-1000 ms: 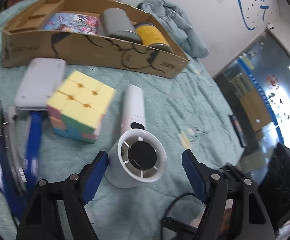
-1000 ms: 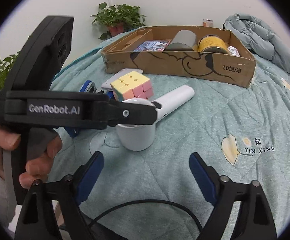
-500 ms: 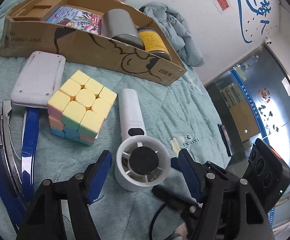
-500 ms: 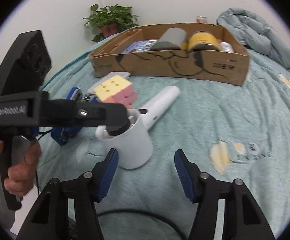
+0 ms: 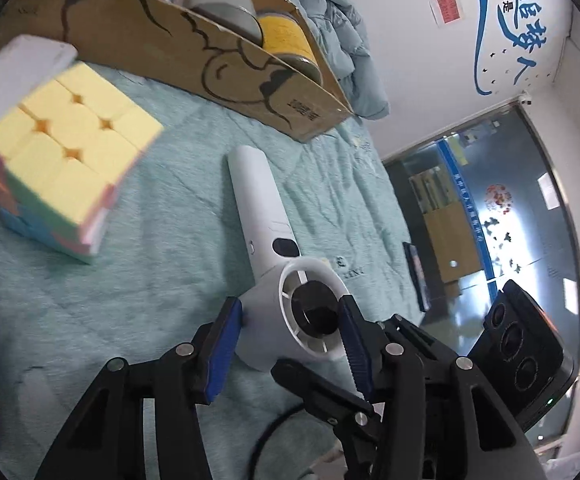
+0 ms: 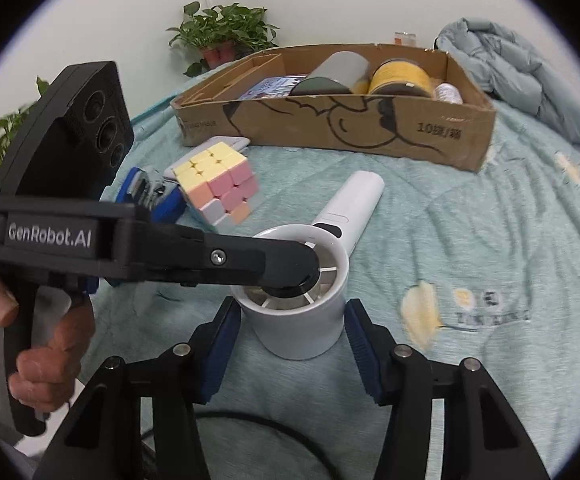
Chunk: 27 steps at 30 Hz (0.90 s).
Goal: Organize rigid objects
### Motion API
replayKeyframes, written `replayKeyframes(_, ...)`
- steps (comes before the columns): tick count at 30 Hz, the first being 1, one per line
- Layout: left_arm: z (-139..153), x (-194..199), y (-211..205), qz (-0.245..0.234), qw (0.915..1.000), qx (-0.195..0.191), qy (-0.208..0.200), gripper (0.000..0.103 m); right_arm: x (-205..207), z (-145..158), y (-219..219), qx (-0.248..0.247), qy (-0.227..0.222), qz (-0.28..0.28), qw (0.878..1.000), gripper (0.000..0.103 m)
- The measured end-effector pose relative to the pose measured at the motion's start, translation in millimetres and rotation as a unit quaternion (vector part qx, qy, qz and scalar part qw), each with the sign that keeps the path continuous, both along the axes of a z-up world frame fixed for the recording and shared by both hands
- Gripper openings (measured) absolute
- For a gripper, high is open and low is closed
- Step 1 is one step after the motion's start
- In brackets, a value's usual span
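Currently cardboard box (image 6: 369, 136) sits far on the bed (image 6: 469, 240); handheld fan (image 6: 305, 280) lies near. Right claw (image 6: 293, 334) straddles the fan head, narrowly open; left claw (image 5: 290, 320) pinches its rim. Advice: close squarely before lifting.

Both grippers' fingers (image 6: 232, 328) now closer around fan (image 6: 301, 320).

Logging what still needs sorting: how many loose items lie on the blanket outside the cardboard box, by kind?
Handheld fan: 1
Puzzle cube: 1
Flat white device: 1
Blue stapler-like item: 1
Total: 4
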<state>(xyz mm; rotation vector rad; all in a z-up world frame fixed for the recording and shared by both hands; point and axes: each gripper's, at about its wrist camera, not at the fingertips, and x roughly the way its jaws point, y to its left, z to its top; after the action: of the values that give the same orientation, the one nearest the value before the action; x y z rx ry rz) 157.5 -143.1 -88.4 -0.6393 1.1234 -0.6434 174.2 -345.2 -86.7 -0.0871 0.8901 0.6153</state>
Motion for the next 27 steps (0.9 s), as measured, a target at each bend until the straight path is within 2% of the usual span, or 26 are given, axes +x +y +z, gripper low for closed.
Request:
replayKeyframes(1, 1, -1, -2, 0.001, 1.0000, 0.003, -0.006, 0.037, -2, 2, -1, -0.025, -0.013, 0.001, 1.000, 0.051)
replayKeyframes(3, 8, -7, -3, 0.012, 0.9985, 0.043, -0.029, 0.037, -2, 4, -2, -0.065, -0.027, -0.001, 0.997, 0.049)
replayKeyframes(5, 15, -11, 6, 0.027, 0.9965, 0.070, -0.037, 0.042, -3, 5, 1, -0.088, -0.040, 0.006, 0.995, 0.049)
replayKeyframes(7, 20, -14, 21, 0.045, 0.9950, 0.082, -0.036, 0.056, -9, 4, 15, -0.130, -0.074, 0.024, 0.988, 0.049)
replayKeyframes(9, 27, -17, 34, 0.059, 0.9929, 0.093, -0.044, 0.058, -16, 4, 32, -0.153, -0.102, 0.052, 0.982, 0.049)
replayKeyframes(11, 34, -16, 40, 0.058, 0.9923, 0.097, -0.051, 0.058, -22, 6, 44, -0.141, -0.107, 0.086, 0.980, 0.049)
replayKeyframes(13, 37, -14, 42, 0.050, 0.9928, 0.093, -0.056, 0.062, -21, 9, 45, -0.111, -0.087, 0.098, 0.985, 0.049)
replayKeyframes(16, 35, -6, 42, 0.039, 0.9938, 0.087, -0.057, 0.066, -6, 15, 24, -0.020, -0.019, 0.066, 0.997, 0.049)
replayKeyframes(18, 32, 4, 38, 0.031, 0.9941, 0.090, -0.053, 0.066, 8, 9, 10, 0.030, 0.033, 0.030, 0.999, 0.049)
replayKeyframes(19, 28, 10, 33, 0.025, 0.9943, 0.092, -0.047, 0.066, 14, 3, 5, 0.042, 0.057, 0.018, 0.997, 0.049)
replayKeyframes(22, 19, 16, 20, 0.007, 0.9935, 0.109, -0.032, 0.065, 17, -11, 1, 0.051, 0.087, 0.010, 0.995, 0.049)
replayKeyframes(26, 9, 11, 6, -0.026, 0.9977, 0.063, 0.003, 0.065, 14, -16, -5, 0.082, 0.109, 0.006, 0.991, 0.049)
replayKeyframes(27, 6, 7, -2, -0.035, 0.9977, 0.056, 0.011, 0.065, 14, -15, -7, 0.085, 0.114, 0.005, 0.990, 0.053)
